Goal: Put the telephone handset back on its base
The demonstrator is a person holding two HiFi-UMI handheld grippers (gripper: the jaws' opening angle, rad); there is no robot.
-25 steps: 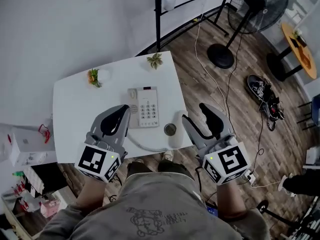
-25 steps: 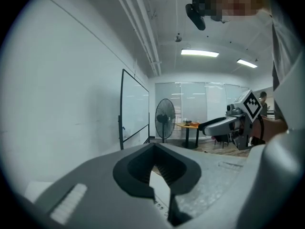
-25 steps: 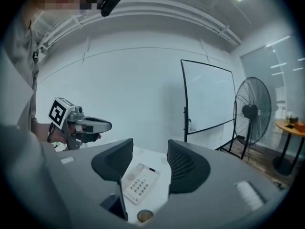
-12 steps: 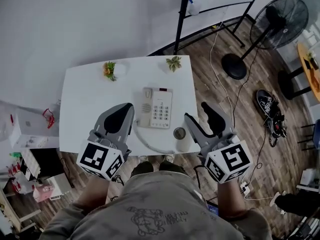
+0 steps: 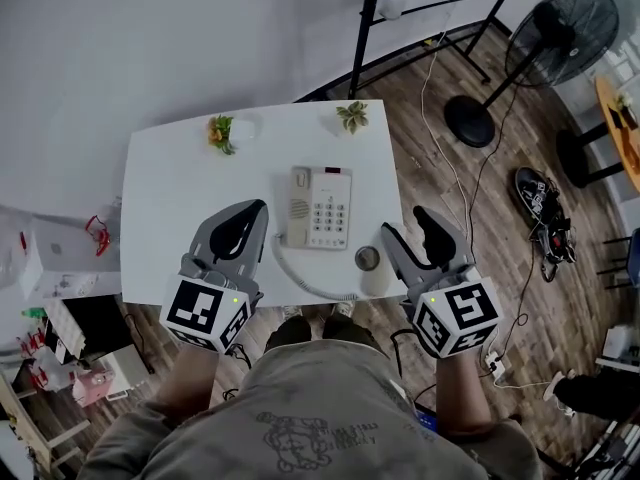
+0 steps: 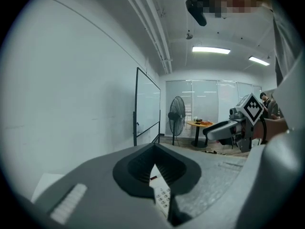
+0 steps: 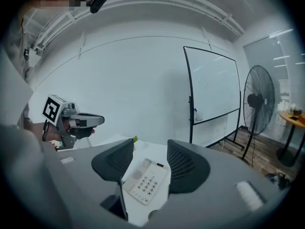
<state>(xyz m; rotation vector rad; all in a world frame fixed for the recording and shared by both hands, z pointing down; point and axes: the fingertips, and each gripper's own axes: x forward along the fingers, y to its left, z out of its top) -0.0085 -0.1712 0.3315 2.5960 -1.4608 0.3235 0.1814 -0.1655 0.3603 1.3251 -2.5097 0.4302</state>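
The white telephone base (image 5: 320,208) with its keypad lies in the middle of the white table (image 5: 170,198). Its handset (image 5: 374,271) lies off the base by the table's front right edge, dark earpiece up, joined by a coiled cord (image 5: 300,280). My left gripper (image 5: 255,213) hovers just left of the base with its jaws together and nothing in them; the keypad (image 6: 162,197) shows below their tips. My right gripper (image 5: 403,223) is open above the handset's right side, and between its jaws I see the base (image 7: 145,180).
Two small potted plants (image 5: 220,131) (image 5: 352,116) stand at the table's far edge. Beyond it are a whiteboard stand (image 5: 365,28), a floor fan (image 5: 560,28), cables and shoes (image 5: 535,193) on the wood floor. Boxes (image 5: 40,268) sit left of the table.
The head view has swung, so the table now sits further right and higher in it. Both grippers still hover at the front edge; the handset has not moved on the table.
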